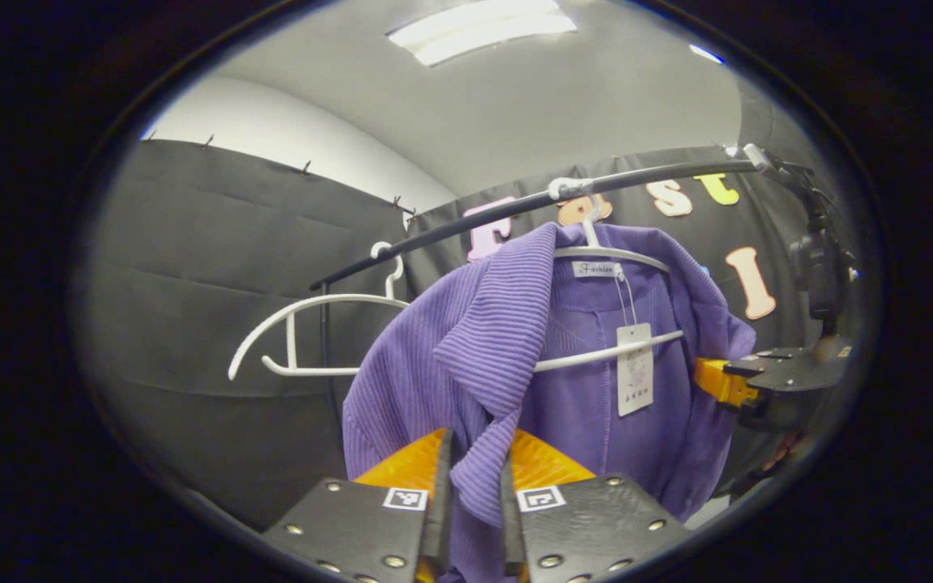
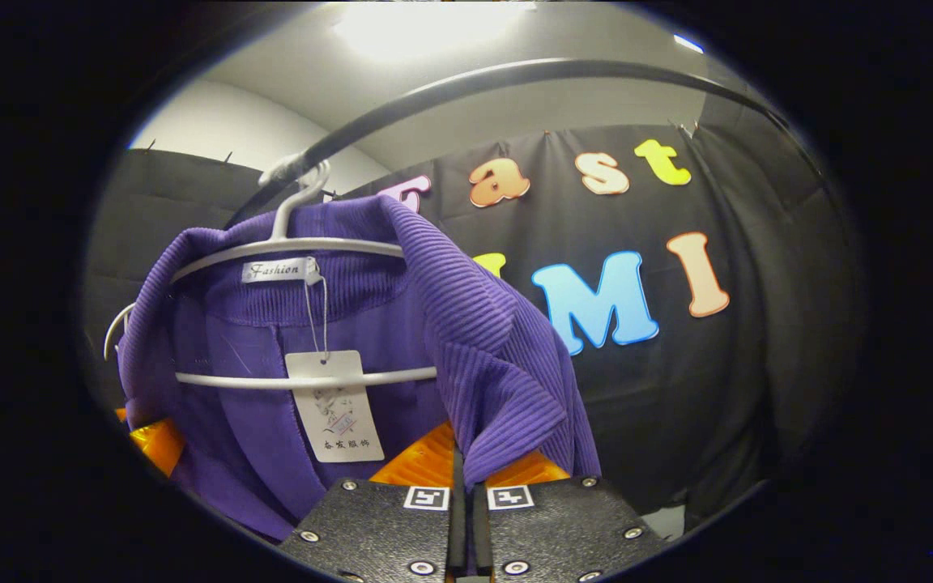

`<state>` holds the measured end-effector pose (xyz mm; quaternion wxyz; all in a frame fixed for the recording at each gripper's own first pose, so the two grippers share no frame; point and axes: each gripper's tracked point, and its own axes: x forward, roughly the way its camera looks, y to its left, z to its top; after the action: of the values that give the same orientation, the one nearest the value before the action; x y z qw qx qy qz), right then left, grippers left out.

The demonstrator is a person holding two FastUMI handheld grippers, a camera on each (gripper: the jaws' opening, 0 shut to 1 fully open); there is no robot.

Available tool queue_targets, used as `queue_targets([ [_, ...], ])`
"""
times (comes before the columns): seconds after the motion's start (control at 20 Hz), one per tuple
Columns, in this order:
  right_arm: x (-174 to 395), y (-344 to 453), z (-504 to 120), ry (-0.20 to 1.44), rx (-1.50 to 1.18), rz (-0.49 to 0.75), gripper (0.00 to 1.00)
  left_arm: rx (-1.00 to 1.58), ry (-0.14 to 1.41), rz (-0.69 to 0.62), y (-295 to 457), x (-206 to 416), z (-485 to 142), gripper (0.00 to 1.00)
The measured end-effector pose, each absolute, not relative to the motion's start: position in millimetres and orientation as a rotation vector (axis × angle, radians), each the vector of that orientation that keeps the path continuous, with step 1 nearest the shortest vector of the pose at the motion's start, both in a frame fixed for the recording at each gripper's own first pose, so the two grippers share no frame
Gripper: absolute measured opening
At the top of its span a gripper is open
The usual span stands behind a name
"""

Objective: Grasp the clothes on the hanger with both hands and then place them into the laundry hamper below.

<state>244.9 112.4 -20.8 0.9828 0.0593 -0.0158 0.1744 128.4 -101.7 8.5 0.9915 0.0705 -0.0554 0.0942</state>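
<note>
The purple ribbed knit garment [image 1: 466, 356] hangs on its white plastic hanger [image 1: 608, 354], which hooks over the dark curved rail [image 1: 531, 206] near the rail's middle, collar up and a paper tag [image 2: 335, 405] dangling inside the neck. Both lapels are already taken: the left gripper [image 1: 476, 478] has its fingers pressed in on a fold of one front edge, and the right gripper [image 2: 464, 470] is pinched nearly closed on the other lapel's lower corner. So the grasp looks done, I'd say; lifting the garment off the hanger and lowering it into the hamper is all still to come, and the hamper itself is below where I can see. Towards one end of the rail an empty white hanger [image 1: 304, 336] hangs just beside the garment, close enough to snag a sleeve. Behind, the black cloth wall [image 1: 215, 267] stands near, so the freest way out seems towards the person and down.
</note>
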Motion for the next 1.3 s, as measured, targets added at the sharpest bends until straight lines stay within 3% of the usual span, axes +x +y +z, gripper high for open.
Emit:
queue_targets([
  [0.1,239,105,0,-0.102,0.110,0.330,0.02,0.141,-0.115,0.195,-94,128,12,0.14],
  [0.2,240,97,17,-0.152,0.115,0.316,0.02,0.150,-0.127,0.193,-96,127,20,0.14],
  [0.25,242,93,25,-0.169,0.114,0.312,0.02,0.149,-0.139,0.170,-99,124,24,0.07],
  [0.8,269,52,81,-0.278,0.086,0.242,0.01,0.126,-0.231,0.163,-45,96,127,0.07],
  [1.0,290,37,85,-0.277,0.085,0.218,0.01,0.150,-0.255,0.150,-25,107,154,0.07],
  [1.05,294,35,84,-0.275,0.088,0.214,0.02,0.144,-0.249,0.141,-21,110,156,0.02],
  [1.1,295,32,82,-0.274,0.089,0.206,0.02,0.138,-0.246,0.125,-19,113,158,0.07],
  [1.3,308,23,70,-0.236,0.113,0.173,0.02,0.188,-0.242,0.115,-1,124,174,0.07],
])
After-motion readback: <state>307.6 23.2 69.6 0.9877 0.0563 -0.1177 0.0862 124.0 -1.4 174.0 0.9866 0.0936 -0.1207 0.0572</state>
